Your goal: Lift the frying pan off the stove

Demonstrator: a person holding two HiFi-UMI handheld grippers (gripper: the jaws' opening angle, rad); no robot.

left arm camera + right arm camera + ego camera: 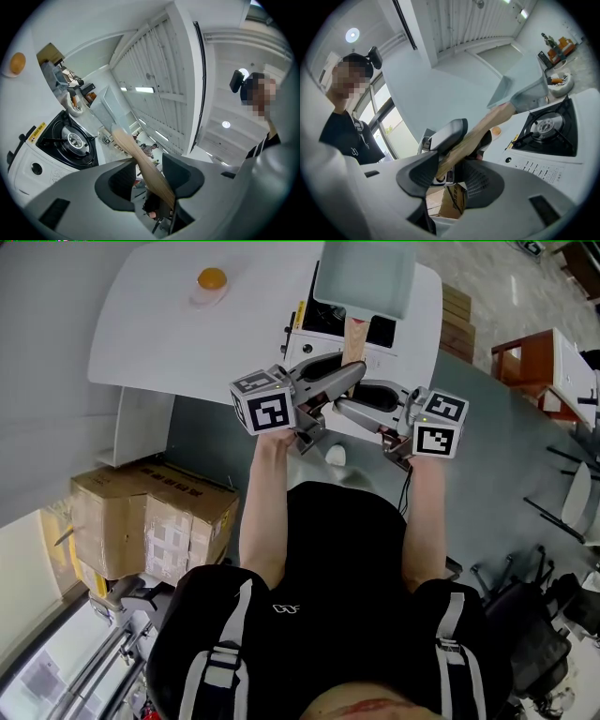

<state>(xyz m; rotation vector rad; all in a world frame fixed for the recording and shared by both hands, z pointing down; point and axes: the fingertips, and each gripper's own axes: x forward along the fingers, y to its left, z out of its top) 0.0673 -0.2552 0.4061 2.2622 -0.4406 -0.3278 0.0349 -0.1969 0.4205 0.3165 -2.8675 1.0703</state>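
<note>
1. The frying pan (pixel 366 277) is clear of the stove (pixel 314 334). It hangs in the air above the stove's far side, over the table (pixel 150 334).
2. The pan's wooden handle (pixel 354 341) points back toward you and slopes down from the pan to the two grippers.
3. Your left hand-held gripper (pixel 150 178) is closed on the wooden handle. In the left gripper view the handle runs between its jaws and lies hard against the right-side jaw.
4. Your right hand-held gripper (pixel 452 176) grips the near end of the same handle, just behind the left one. Its jaws stand wide, with the handle end pressed against the left-side jaw.
5. The burner (pixel 70 140) is uncovered. Its black pan support shows in both gripper views.
6. The stove is white and sits at the near edge of the table, directly under the grippers.
7. A round orange object (pixel 211 280) rests on the table, well to the left of the pan.
8. Cardboard boxes (pixel 150 521) stand on the floor to your left, below the table edge.
</note>
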